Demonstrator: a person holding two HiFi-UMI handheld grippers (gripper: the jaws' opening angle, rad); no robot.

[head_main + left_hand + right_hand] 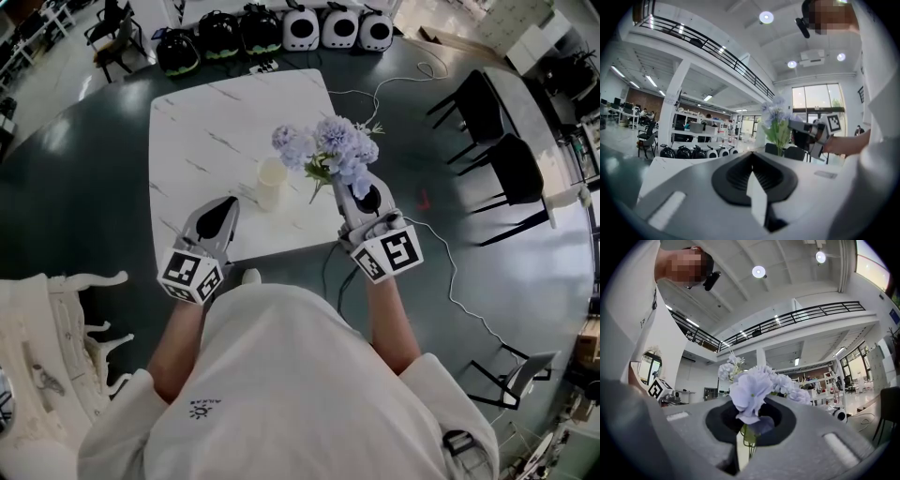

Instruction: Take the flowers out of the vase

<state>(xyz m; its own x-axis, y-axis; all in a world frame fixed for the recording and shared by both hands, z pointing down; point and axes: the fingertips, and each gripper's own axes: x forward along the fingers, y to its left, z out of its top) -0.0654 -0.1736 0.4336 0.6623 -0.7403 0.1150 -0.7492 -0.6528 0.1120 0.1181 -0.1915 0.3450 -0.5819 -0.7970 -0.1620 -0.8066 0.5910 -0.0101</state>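
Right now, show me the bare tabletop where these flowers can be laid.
The far half of the table, beyond the vase, is bare, as is the left strip between vase and edge. The near edge is crowded: left tongs, vase, and right tongs shut on the flowers.

A white marble table point(187, 122) stands on dark glossy floor point(75, 187); black chairs point(514, 169) stand right of the jaws, a railed balcony point(787, 320) and ceiling lights point(758, 271) above.

In the head view we lose the tips of the right gripper point(352, 187) under the flowers point(330, 148), in the right gripper view the stems point(749, 439) sink into a blurred seam between its jaws, and the rounded black and white objects point(281, 30) beyond the table point(187, 141) are too small for us to name.
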